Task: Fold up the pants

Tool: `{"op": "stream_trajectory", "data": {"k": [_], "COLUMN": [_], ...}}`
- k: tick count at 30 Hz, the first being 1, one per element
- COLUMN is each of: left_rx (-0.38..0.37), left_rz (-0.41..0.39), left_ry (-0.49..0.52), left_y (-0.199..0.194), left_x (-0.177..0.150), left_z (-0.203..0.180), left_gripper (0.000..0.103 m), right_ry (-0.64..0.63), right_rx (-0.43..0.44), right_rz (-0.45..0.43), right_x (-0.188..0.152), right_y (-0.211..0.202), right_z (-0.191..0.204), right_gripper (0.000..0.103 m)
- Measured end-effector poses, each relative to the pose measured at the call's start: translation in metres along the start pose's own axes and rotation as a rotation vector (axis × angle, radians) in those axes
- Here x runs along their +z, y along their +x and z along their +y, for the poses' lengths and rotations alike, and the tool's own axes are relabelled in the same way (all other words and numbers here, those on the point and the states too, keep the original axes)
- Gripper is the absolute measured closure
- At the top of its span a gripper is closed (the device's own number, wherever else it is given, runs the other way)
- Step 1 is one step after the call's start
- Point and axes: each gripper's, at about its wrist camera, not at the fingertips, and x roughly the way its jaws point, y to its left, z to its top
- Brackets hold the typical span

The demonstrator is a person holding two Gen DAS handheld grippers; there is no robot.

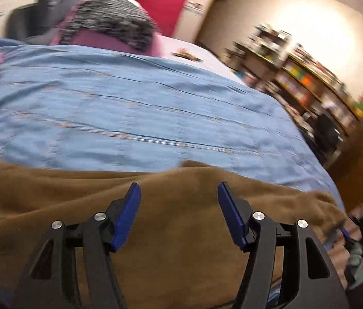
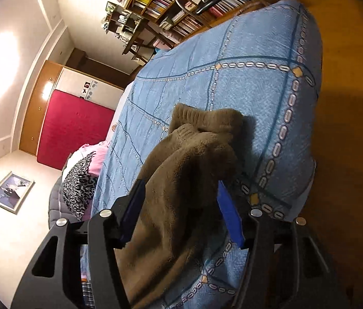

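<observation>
Brown fleece pants (image 1: 155, 231) lie across the near edge of a bed with a blue patterned cover (image 1: 130, 108). My left gripper (image 1: 178, 198) hovers just over them, open, its blue pads (image 1: 127, 211) wide apart with nothing pinched. In the right wrist view, a bunched end of the pants (image 2: 189, 170) with a ribbed cuff sits heaped between the jaws of my right gripper (image 2: 181, 206). Those jaws stand apart, and the right pad (image 2: 229, 219) shows bare beside the cloth, so the fabric rests loose. The left wrist view is motion-blurred.
A leopard-print and pink pile (image 2: 81, 180) lies at the bed's head. Bookshelves (image 2: 171, 2) and a desk stand beyond the far side. Wooden floor (image 2: 348, 128) borders the bed's foot. A gloved hand (image 1: 359, 255) holds the right gripper at the bed's corner.
</observation>
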Motion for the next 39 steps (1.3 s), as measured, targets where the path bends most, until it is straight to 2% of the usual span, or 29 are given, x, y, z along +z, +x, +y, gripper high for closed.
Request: {"op": "stream_trajectory", "data": {"k": [6, 10, 11, 12, 14, 17, 20, 22, 24, 26, 27, 29, 30, 31, 32, 33, 37, 38, 39], "left_rx": [-0.104, -0.138, -0.141, -0.142, -0.141, -0.13, -0.119, -0.118, -0.121, -0.12, -0.119, -0.117, -0.117, -0.116, -0.115, -0.113, -0.104, -0.107, -0.111], "left_rz": [0.092, 0.183, 0.208, 0.227, 0.262, 0.315, 0.327, 0.332, 0.343, 0.352, 0.357, 0.367, 0.371, 0.38, 0.388, 0.398, 0.411, 0.412, 0.412], "left_ry": [0.074, 0.128, 0.147, 0.16, 0.172, 0.162, 0.178, 0.197, 0.216, 0.23, 0.235, 0.241, 0.242, 0.247, 0.255, 0.275, 0.342, 0.341, 0.331], "left_y": [0.044, 0.07, 0.076, 0.08, 0.088, 0.098, 0.101, 0.098, 0.097, 0.096, 0.095, 0.096, 0.095, 0.096, 0.096, 0.096, 0.091, 0.09, 0.089], "left_x": [-0.011, -0.027, -0.032, -0.037, -0.047, -0.059, -0.065, -0.067, -0.068, -0.07, -0.071, -0.072, -0.072, -0.074, -0.075, -0.077, -0.086, -0.086, -0.086], "left_z": [-0.045, -0.062, -0.066, -0.069, -0.072, -0.07, -0.07, -0.073, -0.075, -0.074, -0.074, -0.074, -0.075, -0.076, -0.077, -0.078, -0.081, -0.081, -0.079], "left_gripper": [0.04, 0.04, 0.04, 0.041, 0.041, 0.04, 0.04, 0.038, 0.037, 0.037, 0.037, 0.037, 0.037, 0.037, 0.036, 0.036, 0.036, 0.036, 0.036], "right_ry": [0.131, 0.084, 0.056, 0.016, -0.106, -0.297, -0.515, -0.644, -0.669, -0.569, -0.477, -0.384, -0.359, -0.342, -0.338, -0.351, -0.398, -0.407, -0.413], "right_rx": [-0.012, -0.035, -0.055, -0.095, -0.162, -0.153, -0.059, 0.005, -0.018, -0.099, -0.111, -0.088, -0.077, -0.067, -0.061, -0.051, -0.068, -0.08, -0.128], "right_rz": [0.057, 0.051, 0.04, 0.015, -0.066, -0.169, -0.258, -0.261, -0.212, -0.14, -0.102, -0.073, -0.074, -0.08, -0.088, -0.099, -0.087, -0.075, -0.057], "right_x": [0.005, 0.008, 0.009, 0.009, 0.007, 0.001, -0.01, -0.017, -0.019, -0.012, -0.008, -0.006, -0.006, -0.005, -0.003, -0.001, 0.019, 0.028, 0.032], "right_y": [0.021, 0.027, 0.028, 0.027, 0.022, 0.011, -0.01, -0.026, -0.026, -0.016, -0.014, -0.017, -0.02, -0.021, -0.022, -0.023, -0.005, 0.006, 0.018], "right_z": [-0.009, 0.008, 0.014, 0.022, 0.039, 0.074, 0.111, 0.123, 0.112, 0.08, 0.059, 0.037, 0.032, 0.031, 0.034, 0.04, 0.062, 0.068, 0.069], "right_gripper": [0.036, 0.036, 0.039, 0.053, 0.074, 0.086, 0.094, 0.094, 0.094, 0.093, 0.093, 0.09, 0.081, 0.064, 0.057, 0.054, 0.054, 0.054, 0.054]}}
